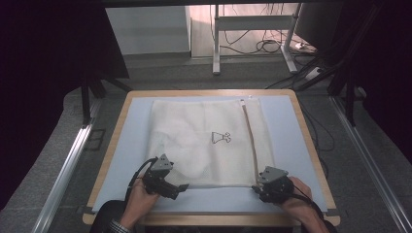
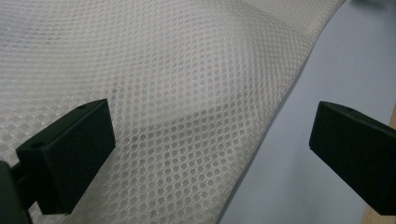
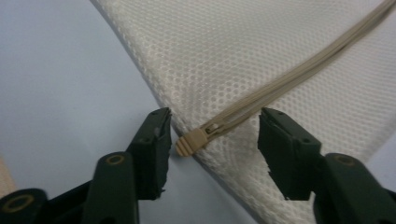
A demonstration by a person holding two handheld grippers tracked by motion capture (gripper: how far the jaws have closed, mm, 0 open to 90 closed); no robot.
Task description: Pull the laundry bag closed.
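Right tongs [image 3: 212, 135] half spread, jaws either side of the beige zipper pull [image 3: 192, 142] at the near right corner of the white mesh bag [image 1: 204, 141]; pads not yet pressing on it, left pad just beside the pull, right pad apart from the zipper tape. Left tongs [image 2: 210, 140] spread wide, nothing pinched; one jaw over the mesh, other jaw over the bare blue mat [image 2: 327, 70], bag's near edge running between them. Mesh bag flat on the mat, mid-table [image 1: 311, 145], small dark printed mark [image 1: 221, 137] near its centre. Zipper [image 1: 250, 141] along the right side of the bag, from far edge to near corner. Left tongs at near left corner of bag in high view [image 1: 182, 187], right tongs at near right corner [image 1: 260, 187]. Each held in one hand, forearms entering from near side.
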